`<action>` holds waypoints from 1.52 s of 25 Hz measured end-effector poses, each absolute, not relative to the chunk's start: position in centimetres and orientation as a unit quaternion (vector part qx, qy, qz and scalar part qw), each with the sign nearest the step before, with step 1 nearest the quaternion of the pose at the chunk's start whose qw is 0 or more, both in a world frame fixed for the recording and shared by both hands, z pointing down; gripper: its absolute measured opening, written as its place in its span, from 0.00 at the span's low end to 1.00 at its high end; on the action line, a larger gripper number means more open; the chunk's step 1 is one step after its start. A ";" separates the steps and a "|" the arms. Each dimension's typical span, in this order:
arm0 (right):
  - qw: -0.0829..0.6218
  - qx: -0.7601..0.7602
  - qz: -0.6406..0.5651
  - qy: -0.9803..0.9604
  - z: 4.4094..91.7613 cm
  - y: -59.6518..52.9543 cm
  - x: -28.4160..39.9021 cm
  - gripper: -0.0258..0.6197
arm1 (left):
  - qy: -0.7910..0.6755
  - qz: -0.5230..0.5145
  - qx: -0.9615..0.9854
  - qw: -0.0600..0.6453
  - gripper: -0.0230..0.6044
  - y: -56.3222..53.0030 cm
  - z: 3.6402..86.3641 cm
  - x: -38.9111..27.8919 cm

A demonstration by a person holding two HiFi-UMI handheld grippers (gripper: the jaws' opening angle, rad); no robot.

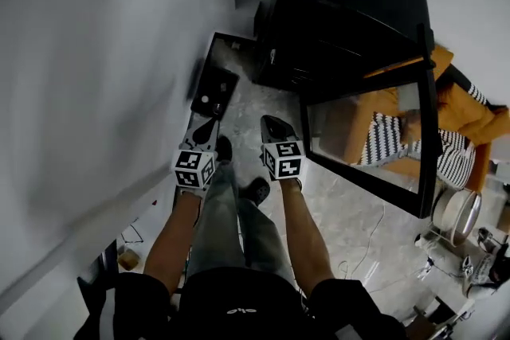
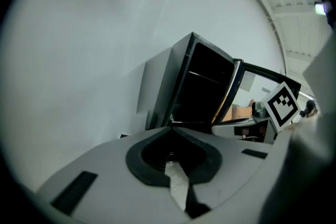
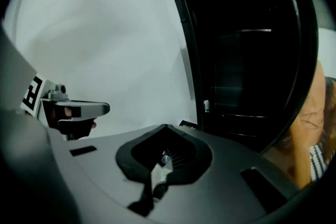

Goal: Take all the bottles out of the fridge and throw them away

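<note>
Fridge (image 1: 343, 12): big, black, stands vs. the white wall (image 1: 96, 52) in the corner ahead of the person, w/ its door (image 1: 429, 139) swung wide open to the right. Inside is v. dark. Shelf edges show in both gripper views, but no bottles can be made out on them in any view, so where the bottles are I can't say. Through the door glass and past it: an orange sofa (image 1: 470, 111) w/ a striped cushion (image 1: 458, 155).

Grey stone floor (image 1: 319, 195) runs from the person's feet up to the fridge. A low black box (image 1: 213, 94) sits on it by the wall, just left of the fridge. Poss. the bin, can't tell.

L gripper (image 1: 205, 130) and R gripper (image 1: 275, 126) are held side by side in front of the body, pointing toward the fridge and somewhat down, both well apart from it. L fingers (image 2: 105, 170) are closed together w/ nothing between them. R fingers (image 3: 226, 165) are the same: closed and empty.

Progress, as a judgement: door already open and no bottle in hand. Shelves that show look bare, so prob. most or all bottles are out. Dark corners and door racks can't be checked, though. Left to do: look over the inside and grab any bottle there. Nothing seen proves the job is finished.
</note>
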State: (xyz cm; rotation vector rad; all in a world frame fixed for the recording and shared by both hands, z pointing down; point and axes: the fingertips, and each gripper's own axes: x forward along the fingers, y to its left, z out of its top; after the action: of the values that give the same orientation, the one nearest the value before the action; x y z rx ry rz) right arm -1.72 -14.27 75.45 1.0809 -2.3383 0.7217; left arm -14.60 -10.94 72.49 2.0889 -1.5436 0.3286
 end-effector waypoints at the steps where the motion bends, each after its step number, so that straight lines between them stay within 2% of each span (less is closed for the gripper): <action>1: 0.227 0.398 0.260 -0.850 73.6 -13.6 -0.5 0.05 | -0.565 0.117 0.775 0.257 0.05 -10.3 70.9 -13.6; 15: 0.147 0.477 0.230 -0.835 53.0 -7.9 14.0 0.05 | -0.512 0.073 0.830 0.210 0.05 -6.3 51.1 -3.4; 24: 0.112 0.492 0.240 -0.829 48.5 -4.6 19.0 0.05 | -0.494 0.081 0.848 0.176 0.05 -3.7 45.5 1.3; 31: 0.096 0.485 0.226 -0.839 46.0 -3.4 18.7 0.05 | -0.467 0.092 0.867 0.149 0.05 -2.8 42.9 2.3; 38: 0.104 0.474 0.199 -0.851 44.0 -1.8 14.3 0.05 | -0.462 0.082 0.872 0.140 0.05 -1.3 41.2 -1.0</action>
State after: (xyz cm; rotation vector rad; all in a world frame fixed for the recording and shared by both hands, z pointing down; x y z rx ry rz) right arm 14.30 -1.77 43.95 1.3984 -2.5112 0.5867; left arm -0.97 -1.31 41.19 2.5185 -1.3335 0.2378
